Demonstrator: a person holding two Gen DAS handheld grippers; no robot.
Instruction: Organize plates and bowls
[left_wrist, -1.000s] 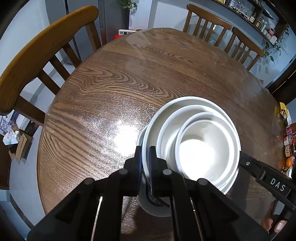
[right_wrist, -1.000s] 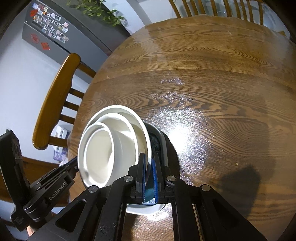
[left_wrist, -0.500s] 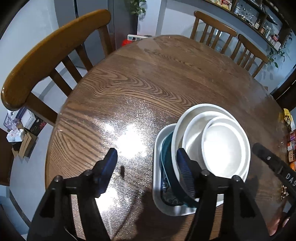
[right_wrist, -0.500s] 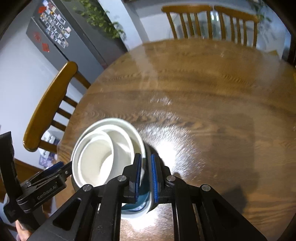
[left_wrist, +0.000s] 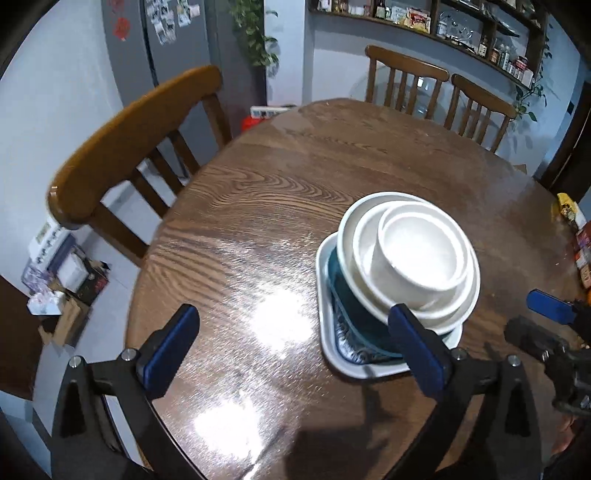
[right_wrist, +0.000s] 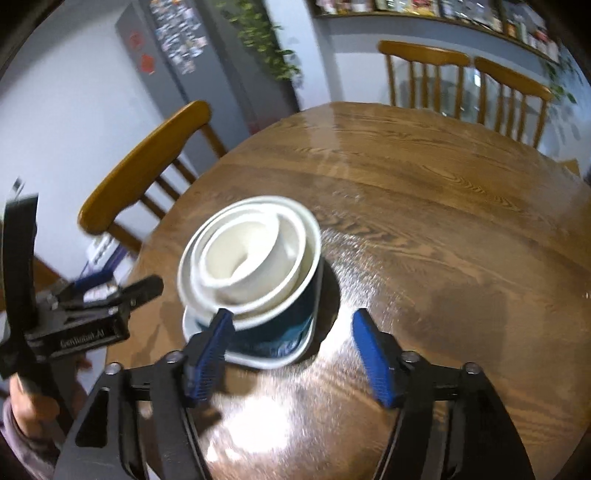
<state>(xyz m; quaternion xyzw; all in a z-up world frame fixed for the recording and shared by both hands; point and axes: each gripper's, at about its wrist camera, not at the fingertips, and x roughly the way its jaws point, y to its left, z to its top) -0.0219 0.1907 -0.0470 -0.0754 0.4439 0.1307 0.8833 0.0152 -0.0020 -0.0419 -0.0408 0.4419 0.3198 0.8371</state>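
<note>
With both sets of jaws just spread wide and gripping nothing, my left gripper (left_wrist: 295, 347) sits at seven o'clock of the stacked white bowls (left_wrist: 413, 258) on their white plate (left_wrist: 325, 332), my right gripper (right_wrist: 291, 350) at five o'clock, on the table (left_wrist: 266, 192).

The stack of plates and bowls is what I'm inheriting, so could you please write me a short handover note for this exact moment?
Left claw: open, nothing between its jaws, which have just been opening.
Right claw: open and empty too, jaws just opened.
Things: three nested white bowls sit on a teal dish, which sits on a white squarish plate, all on the round wooden table, near its close edge.
Done: everything visible is gathered into one stack, released.
Left: no other dishes in view; the bowls look off-centre on the plate, so perhaps straighten them.
</note>
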